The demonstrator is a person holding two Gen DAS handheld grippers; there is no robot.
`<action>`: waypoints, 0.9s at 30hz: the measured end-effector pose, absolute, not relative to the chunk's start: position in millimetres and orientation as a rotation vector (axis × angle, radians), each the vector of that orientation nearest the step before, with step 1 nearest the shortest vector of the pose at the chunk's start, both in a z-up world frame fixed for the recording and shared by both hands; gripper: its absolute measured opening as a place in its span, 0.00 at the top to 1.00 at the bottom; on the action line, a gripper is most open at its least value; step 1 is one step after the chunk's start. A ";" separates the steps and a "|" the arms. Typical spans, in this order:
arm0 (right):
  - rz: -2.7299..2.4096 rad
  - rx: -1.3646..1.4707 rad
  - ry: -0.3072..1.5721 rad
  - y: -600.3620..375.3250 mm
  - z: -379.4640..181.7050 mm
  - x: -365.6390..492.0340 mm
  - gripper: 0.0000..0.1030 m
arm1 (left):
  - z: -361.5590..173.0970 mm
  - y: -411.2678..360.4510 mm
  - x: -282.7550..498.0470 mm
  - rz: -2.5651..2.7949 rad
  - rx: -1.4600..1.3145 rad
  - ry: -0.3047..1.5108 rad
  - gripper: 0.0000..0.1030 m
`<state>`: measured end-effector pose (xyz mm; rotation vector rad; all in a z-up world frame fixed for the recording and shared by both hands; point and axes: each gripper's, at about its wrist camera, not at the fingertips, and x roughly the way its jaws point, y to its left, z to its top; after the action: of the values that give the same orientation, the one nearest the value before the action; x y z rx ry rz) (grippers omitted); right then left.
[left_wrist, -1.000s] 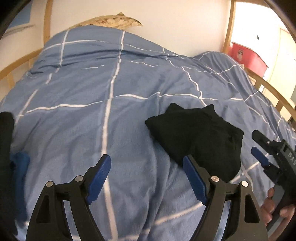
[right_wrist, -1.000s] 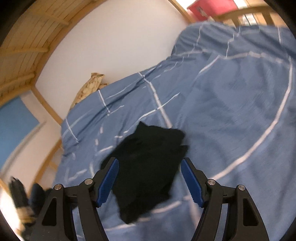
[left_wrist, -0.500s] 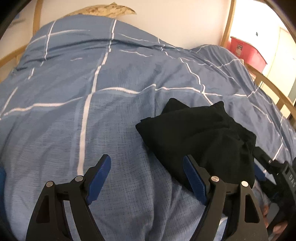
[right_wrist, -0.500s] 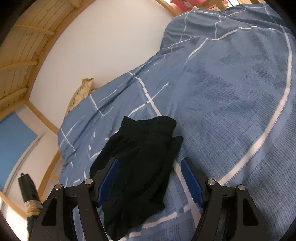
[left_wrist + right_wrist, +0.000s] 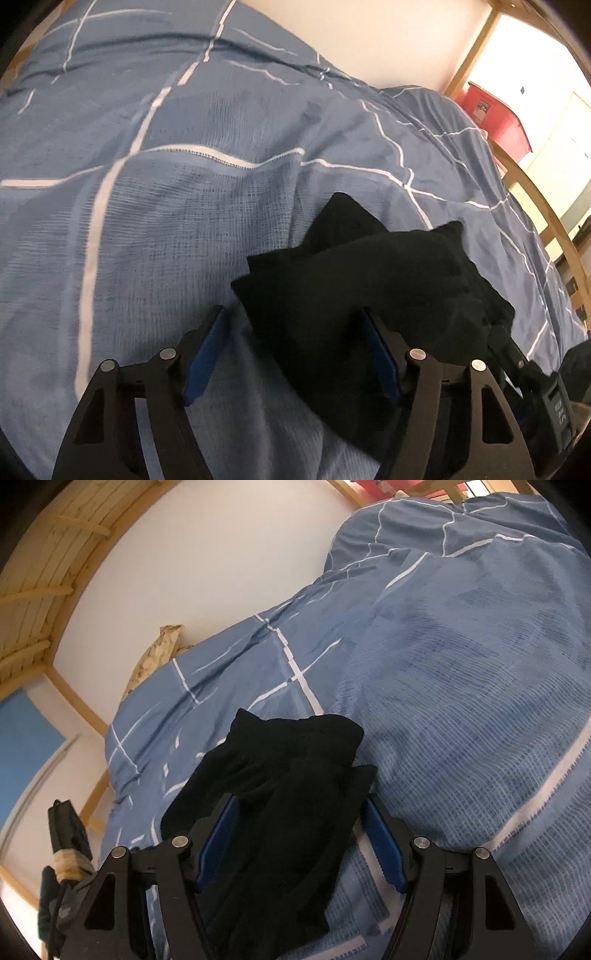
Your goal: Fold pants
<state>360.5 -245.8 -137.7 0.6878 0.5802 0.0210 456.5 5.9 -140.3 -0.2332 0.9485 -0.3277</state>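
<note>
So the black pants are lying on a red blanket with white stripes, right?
Not quite. The blanket is blue, not red; the right wrist view shows it clearly. The rest is right: the black pants lie on it, and it has white stripes.

— Where does the left wrist view look from?
— Low and close over the blue duvet (image 5: 155, 236), slanting down toward the wall, with the black pants (image 5: 369, 280) near its right side.
— And the right wrist view?
— Also close, tilted, facing the pillow (image 5: 155, 657) corner. Both views share the pants (image 5: 288, 775) and the duvet (image 5: 461, 701).
</note>
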 end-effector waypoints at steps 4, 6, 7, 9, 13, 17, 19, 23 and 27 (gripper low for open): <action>0.021 0.678 0.600 -245.1 -139.5 368.5 0.37 | -142.1 4.3 462.4 -0.356 -0.276 0.958 0.62; 0.031 0.683 0.613 -245.8 -141.2 372.4 0.43 | -142.7 1.7 463.4 -0.386 -0.306 0.975 0.80; 0.035 0.687 0.616 -246.4 -141.8 373.0 0.49 | -141.0 -1.1 463.8 -0.395 -0.311 0.981 0.83; 0.060 0.710 0.628 -248.5 -144.6 374.8 0.73 | -132.4 -7.8 458.9 -0.384 -0.260 0.958 0.85; 0.092 0.720 0.646 -249.8 -141.3 374.7 0.84 | -100.3 -13.5 441.5 -0.370 -0.183 0.895 0.86; 0.081 0.616 0.622 -237.0 -112.6 359.0 0.85 | -61.7 -11.4 418.5 -0.365 -0.115 0.824 0.86; 0.097 0.571 0.590 -226.3 -90.3 345.1 0.85 | -41.3 -4.9 405.3 -0.362 -0.087 0.797 0.86; 0.130 0.523 0.535 -209.1 -48.8 316.9 0.85 | -2.0 19.0 371.7 -0.338 -0.044 0.762 0.86; 0.187 0.478 0.507 -179.1 -10.8 288.5 0.85 | 37.0 55.3 327.5 -0.296 -0.005 0.718 0.86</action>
<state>288.5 -179.1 -10.8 0.4778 0.5071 0.1869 327.5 55.3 37.0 -0.0048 0.7178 -0.2963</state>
